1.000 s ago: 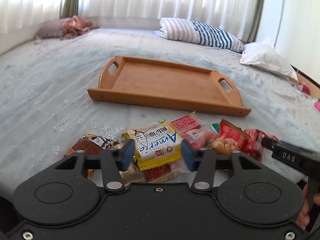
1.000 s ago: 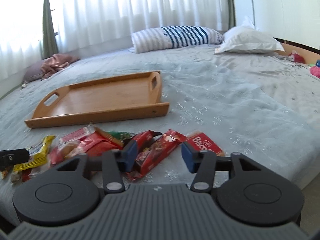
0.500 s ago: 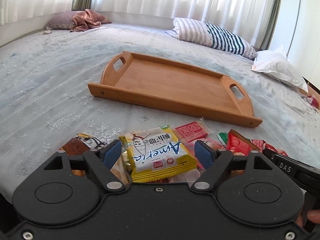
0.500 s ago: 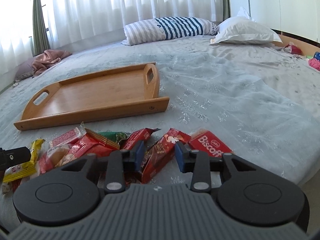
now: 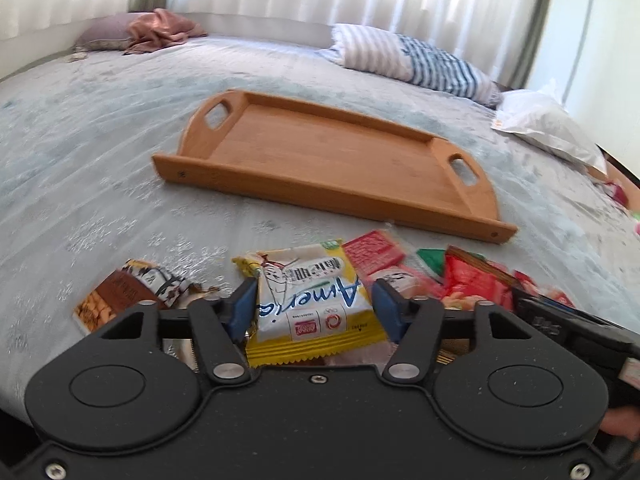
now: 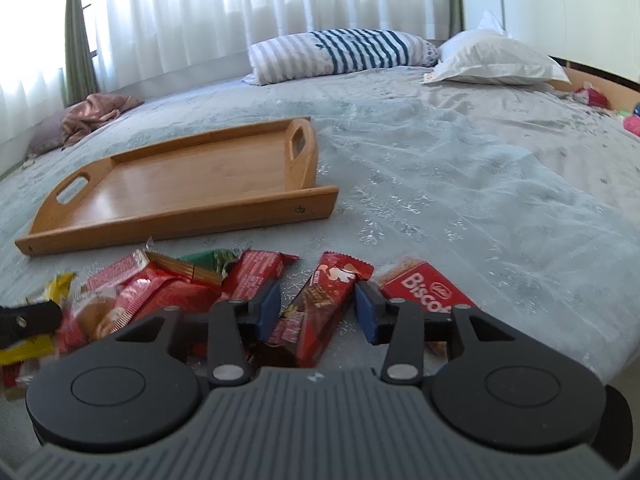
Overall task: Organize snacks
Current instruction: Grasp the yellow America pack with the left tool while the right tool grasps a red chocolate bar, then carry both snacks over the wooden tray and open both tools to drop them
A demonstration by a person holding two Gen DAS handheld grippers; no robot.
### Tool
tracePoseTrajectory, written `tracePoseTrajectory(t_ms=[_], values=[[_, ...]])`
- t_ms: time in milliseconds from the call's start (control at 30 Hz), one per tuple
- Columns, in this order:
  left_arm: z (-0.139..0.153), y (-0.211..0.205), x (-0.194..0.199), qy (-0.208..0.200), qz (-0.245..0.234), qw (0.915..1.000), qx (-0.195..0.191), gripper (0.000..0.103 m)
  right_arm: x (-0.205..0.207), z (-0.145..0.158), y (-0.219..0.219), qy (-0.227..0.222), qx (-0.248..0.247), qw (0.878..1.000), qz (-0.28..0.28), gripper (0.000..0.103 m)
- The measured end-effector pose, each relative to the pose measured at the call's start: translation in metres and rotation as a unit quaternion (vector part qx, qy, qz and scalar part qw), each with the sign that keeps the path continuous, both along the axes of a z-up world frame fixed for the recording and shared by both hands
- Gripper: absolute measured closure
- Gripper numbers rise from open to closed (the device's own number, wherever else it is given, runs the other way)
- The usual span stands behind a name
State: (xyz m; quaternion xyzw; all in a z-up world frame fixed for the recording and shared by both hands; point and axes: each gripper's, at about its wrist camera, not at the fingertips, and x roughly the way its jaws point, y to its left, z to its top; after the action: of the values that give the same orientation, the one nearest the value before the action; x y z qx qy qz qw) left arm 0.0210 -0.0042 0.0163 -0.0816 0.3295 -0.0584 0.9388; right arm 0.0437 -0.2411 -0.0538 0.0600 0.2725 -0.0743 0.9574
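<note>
A wooden tray (image 5: 320,196) with nothing in it lies on the bed beyond a pile of snack packets (image 5: 472,280). My left gripper (image 5: 314,310) is low over the pile. Its jaws are closing on either side of a yellow packet (image 5: 308,292), which lies flat and uncrumpled between the pads. In the right wrist view the tray (image 6: 180,224) is at the back left. My right gripper (image 6: 316,312) is shut on a red wafer bar (image 6: 328,292), which lies on the sheet. A red Biscoff packet (image 6: 424,284) lies just right of it.
A brown almond-chocolate packet (image 5: 120,296) lies left of the yellow one. A striped pillow (image 6: 340,52) and a white pillow (image 6: 492,60) sit at the bed's head, with a pink cloth (image 5: 160,28) at the far corner. The bed's edge drops off at the lower right.
The left gripper came forward and lower over the yellow packet; its jaws widened, then narrowed around it. The right gripper sank toward the red wafer bar and its jaws narrowed onto it.
</note>
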Motion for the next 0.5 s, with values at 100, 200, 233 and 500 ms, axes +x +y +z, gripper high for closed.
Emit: tracePoseTrajectory(t_ms=[100, 200, 233, 500], values=[[0.003, -0.002, -0.003, -0.001, -0.007, 1.0000, -0.001, 0.047, -0.002, 0.002, 0.003, -0.004, -0.002, 1.000, 0.004, 0.071], [0.007, -0.006, -0.009, -0.010, -0.017, 0.9998, 0.010, 0.047, -0.006, 0.005, 0.002, -0.006, 0.008, 1.000, 0.005, 0.075], [0.009, -0.008, -0.011, -0.016, -0.020, 0.9995, 0.017, 0.047, -0.008, 0.005, 0.002, -0.007, 0.009, 1.000, 0.004, 0.075], [0.027, -0.011, -0.018, -0.052, -0.032, 0.9973, 0.041, 0.047, -0.021, 0.020, -0.004, -0.027, 0.008, 1.000, -0.002, 0.075]])
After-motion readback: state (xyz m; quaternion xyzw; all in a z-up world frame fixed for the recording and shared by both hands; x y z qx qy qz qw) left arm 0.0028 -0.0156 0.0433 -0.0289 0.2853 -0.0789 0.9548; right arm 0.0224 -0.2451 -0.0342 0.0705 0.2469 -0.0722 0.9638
